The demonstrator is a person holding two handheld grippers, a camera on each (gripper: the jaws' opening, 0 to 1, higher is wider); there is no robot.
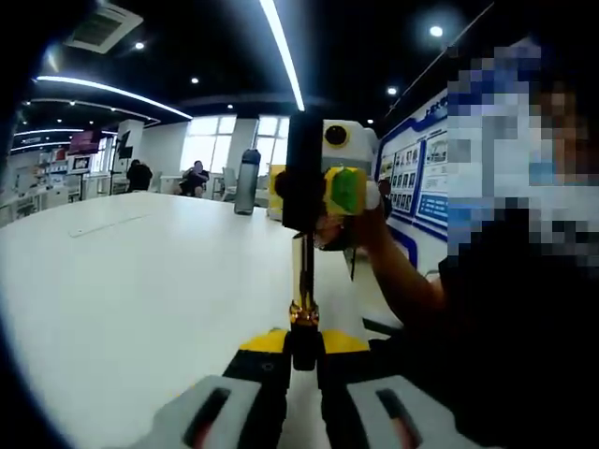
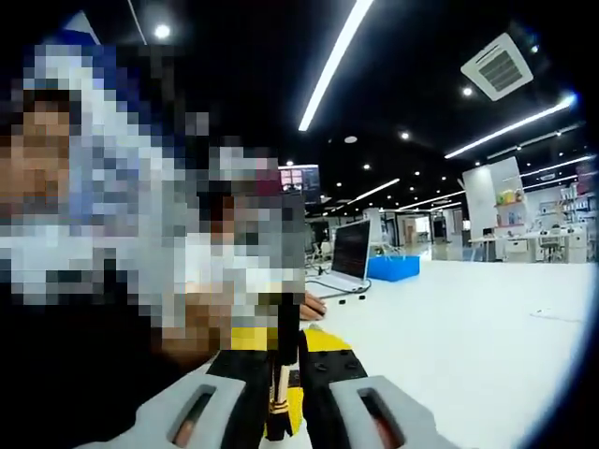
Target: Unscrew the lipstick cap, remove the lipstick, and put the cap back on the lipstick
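Observation:
My left gripper (image 1: 304,342) is shut on the black base (image 1: 303,350) of the lipstick, which stands up from its yellow-tipped jaws. A gold tube (image 1: 301,271) rises from the base into the long black cap (image 1: 302,154). The right gripper (image 1: 323,192), with green and white parts, comes in from the right and is shut on that cap. In the right gripper view the black cap (image 2: 287,323) sits between the jaws of the right gripper (image 2: 285,344), with a strip of the gold tube (image 2: 278,383) below it. Cap and tube appear to be still joined.
A wide white table (image 1: 140,281) stretches out below. On its far side stand a grey bottle (image 1: 246,181) and a yellow box (image 1: 275,192). A person's arm (image 1: 398,267) reaches in from the right. An open laptop (image 2: 352,253) and a blue box (image 2: 393,268) sit on the table.

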